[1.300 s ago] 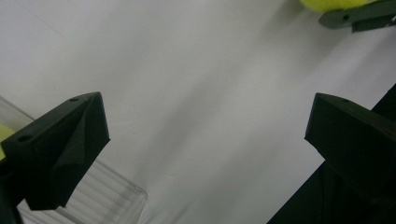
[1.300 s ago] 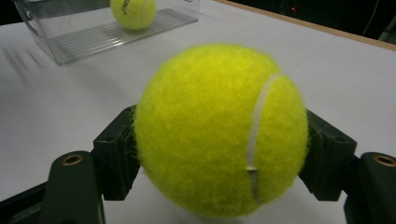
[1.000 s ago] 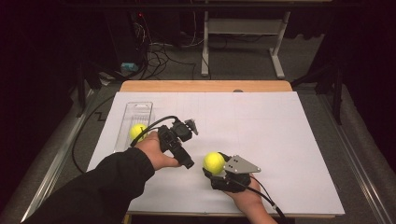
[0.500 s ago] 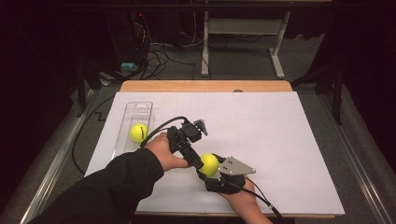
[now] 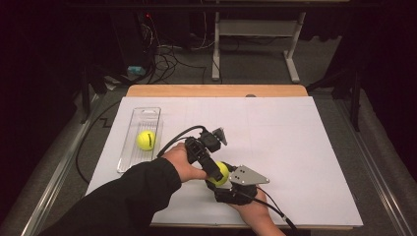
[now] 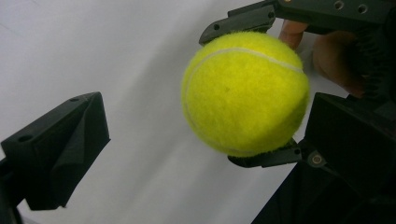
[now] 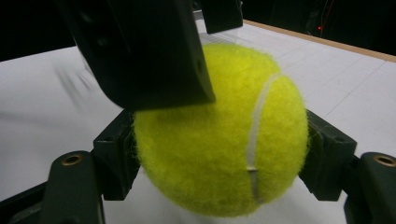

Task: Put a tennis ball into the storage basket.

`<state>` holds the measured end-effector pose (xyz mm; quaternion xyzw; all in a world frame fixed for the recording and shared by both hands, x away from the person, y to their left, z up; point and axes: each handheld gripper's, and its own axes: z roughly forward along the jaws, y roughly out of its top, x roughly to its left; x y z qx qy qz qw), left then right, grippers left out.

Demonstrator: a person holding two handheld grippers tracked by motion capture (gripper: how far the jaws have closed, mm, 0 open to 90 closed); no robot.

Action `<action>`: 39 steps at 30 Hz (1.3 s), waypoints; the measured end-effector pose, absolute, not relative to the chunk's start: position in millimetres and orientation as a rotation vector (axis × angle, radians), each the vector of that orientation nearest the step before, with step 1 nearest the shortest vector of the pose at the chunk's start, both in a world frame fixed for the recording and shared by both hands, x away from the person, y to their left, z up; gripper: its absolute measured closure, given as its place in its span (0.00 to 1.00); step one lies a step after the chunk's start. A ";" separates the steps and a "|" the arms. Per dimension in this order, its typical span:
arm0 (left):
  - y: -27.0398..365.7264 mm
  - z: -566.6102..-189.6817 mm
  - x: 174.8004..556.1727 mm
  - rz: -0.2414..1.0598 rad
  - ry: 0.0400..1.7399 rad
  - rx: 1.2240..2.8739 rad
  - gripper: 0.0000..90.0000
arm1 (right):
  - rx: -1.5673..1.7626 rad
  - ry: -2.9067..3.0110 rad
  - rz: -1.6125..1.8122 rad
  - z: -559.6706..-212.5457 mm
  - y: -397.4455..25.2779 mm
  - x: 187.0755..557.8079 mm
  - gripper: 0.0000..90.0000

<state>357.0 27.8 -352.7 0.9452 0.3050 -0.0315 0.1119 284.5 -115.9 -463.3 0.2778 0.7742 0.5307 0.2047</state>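
A yellow tennis ball is held just above the white table sheet near the front edge, with my right gripper shut on it from the near side. In the right gripper view the ball sits squeezed between the two jaws of the right gripper. My left gripper reaches in from the left and stands open. In the left gripper view the ball lies close to the right jaw of the left gripper, well clear of the left jaw. A second tennis ball rests in the clear tray.
The clear tray lies along the left side of the white sheet. A wooden table edge runs along the back. Black cables trail from both grippers. Dark floor with cables and a white stand lies beyond the table.
My left gripper has moved right from beside the tray, and its open jaws now straddle the ball. The right gripper has shifted slightly left and nearer with the ball.
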 end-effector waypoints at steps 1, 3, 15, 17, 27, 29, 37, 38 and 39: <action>27.0 -353.8 357.3 -0.102 0.900 2.774 0.01 | 0.776 2.158 1.485 -463.3 -115.9 284.5 0.30; 26.3 -355.2 357.6 -0.108 0.904 2.771 0.02 | 0.786 2.155 1.492 -463.1 -115.6 284.4 0.30; 20.0 -369.5 358.9 -0.213 0.888 2.770 0.17 | 0.793 2.161 1.493 -464.4 -115.2 284.9 0.30; 20.0 -372.0 359.5 -0.233 0.888 2.768 0.18 | 0.796 2.164 1.494 -464.9 -115.0 285.1 0.30; 20.7 -374.8 360.1 -0.281 0.874 2.765 0.28 | 0.803 2.163 1.504 -465.4 -113.9 285.6 0.30; 20.9 -375.3 360.7 -0.285 0.873 2.771 0.28 | 0.805 2.163 1.508 -466.2 -113.0 285.5 0.30; 20.6 -375.7 360.7 -0.284 0.878 2.769 0.29 | 0.791 2.165 1.489 -466.2 -113.3 286.1 0.30; 20.6 -375.6 360.7 -0.282 0.879 2.768 0.29 | 0.792 2.164 1.497 -466.3 -113.3 286.2 0.30; 20.6 -375.6 360.7 -0.282 0.879 2.768 0.29 | 0.792 2.164 1.497 -466.3 -113.3 286.2 0.30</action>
